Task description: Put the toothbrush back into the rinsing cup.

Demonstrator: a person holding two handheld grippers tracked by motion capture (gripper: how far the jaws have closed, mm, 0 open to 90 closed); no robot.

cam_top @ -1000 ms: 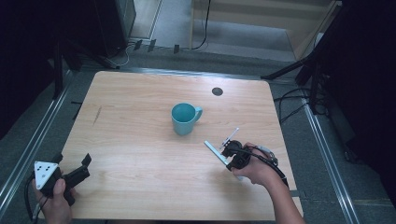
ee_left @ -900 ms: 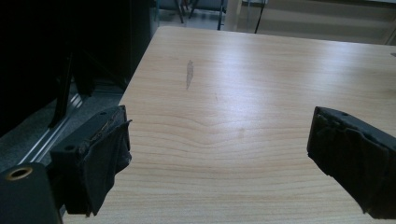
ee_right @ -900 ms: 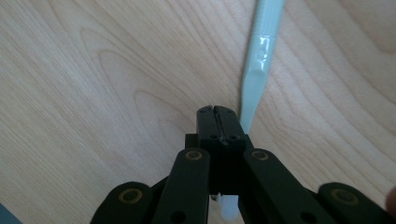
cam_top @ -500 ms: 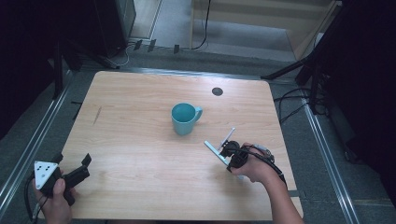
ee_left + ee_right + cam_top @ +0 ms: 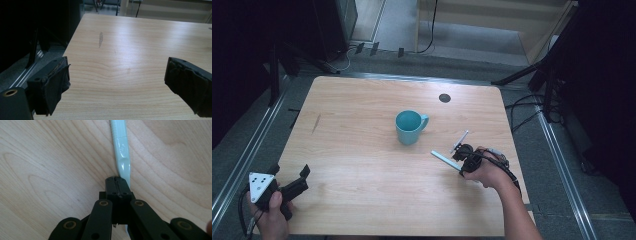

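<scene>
A teal mug [image 5: 410, 127] stands upright near the middle of the wooden table [image 5: 362, 150]. To its right lies a pale green plastic stick [image 5: 445, 160] [image 5: 122, 150]. My right gripper [image 5: 464, 159] [image 5: 117, 185] is over the stick's near end with its jaws shut. The stick runs beside and under the right jaw, and I see nothing pinched in the seam. My left gripper [image 5: 304, 176] [image 5: 117, 82] is held at the table's front left corner, open, with bare wood between its pads.
A dark round hole [image 5: 444, 98] sits near the table's far right edge. A grey smear [image 5: 100, 39] marks the wood at the left. Metal rails [image 5: 242, 165] run along both sides, and cables [image 5: 527, 107] lie on the floor.
The right hand has shifted very slightly over the stick. The left gripper and the mug have not moved.
</scene>
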